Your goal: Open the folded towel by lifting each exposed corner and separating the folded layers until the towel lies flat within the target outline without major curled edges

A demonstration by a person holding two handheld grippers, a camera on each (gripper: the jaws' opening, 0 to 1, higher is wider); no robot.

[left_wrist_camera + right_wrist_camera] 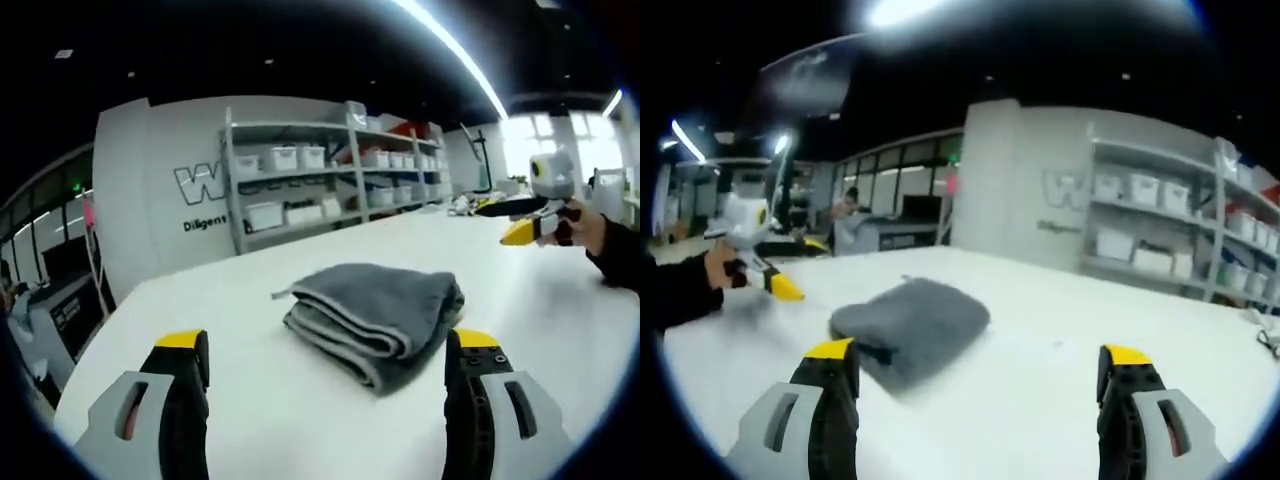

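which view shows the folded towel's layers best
The left gripper view: the folded towel is sharp there, with its stacked layer edges and a loose corner facing the camera. In the right gripper view the towel is blurred, a grey mound with no layers distinguishable.

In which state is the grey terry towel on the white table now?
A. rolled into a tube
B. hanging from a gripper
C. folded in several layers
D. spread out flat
C: the grey terry towel lies on the white table with stacked layers visible along its edge, and neither gripper touches it.
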